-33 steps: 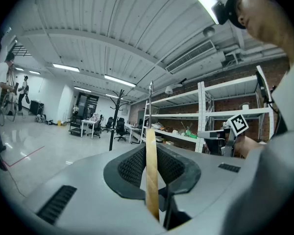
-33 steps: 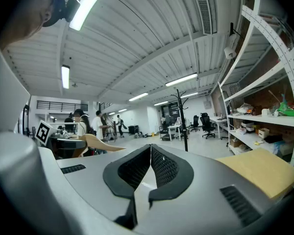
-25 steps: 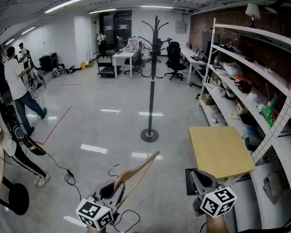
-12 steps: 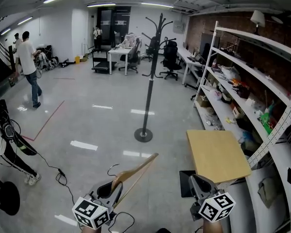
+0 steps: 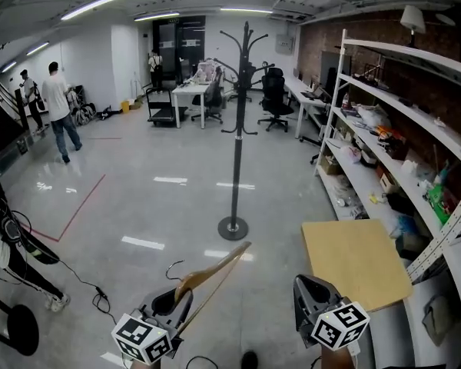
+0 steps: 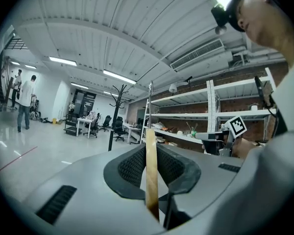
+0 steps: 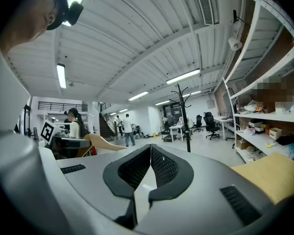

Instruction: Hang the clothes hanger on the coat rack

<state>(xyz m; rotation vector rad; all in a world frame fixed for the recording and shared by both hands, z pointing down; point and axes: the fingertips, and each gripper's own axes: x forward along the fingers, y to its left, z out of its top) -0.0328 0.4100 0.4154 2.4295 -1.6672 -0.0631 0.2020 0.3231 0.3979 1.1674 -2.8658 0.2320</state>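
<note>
Two hand-held grippers in view, only one loaded. The left hand-held gripper [image 6: 151, 150] is clamped on the clothes hanger [image 5: 215, 267], pads pressing the flat wooden bar edge-on. One arm of the hanger angles up and forward, towards the rack. What looks like its wire hook [image 5: 171, 267] curls out just beside the jaws. The right hand-held gripper [image 7: 150, 148] has its jaws pressed together at the tips with nothing between them. It's held level alongside the left one.

Change over the last second:
- Both hand-held grippers have come forward together, same spacing, no tilt. The hanger sits in the left jaws exactly as before, so no slip.
- The coat rack [image 5: 239, 129] reads slightly bigger and its round base sits lower in the head view. My read is the person is walking up to it.
- The tan board [image 5: 355, 261] by the shelving [image 5: 399, 121] on the right has shifted with that.
- The person in a white shirt [image 5: 59, 102] has gone off to the back left, well clear of the path.

What it means for the task: this is still the approach. The rack stands well apart across open floor [image 5: 154, 198], and the hanger is low, far under the rack's upper prongs. After closing in it needs a lift, and probably a reorient so the hook leads. The grip looks solid enough for that.
</note>
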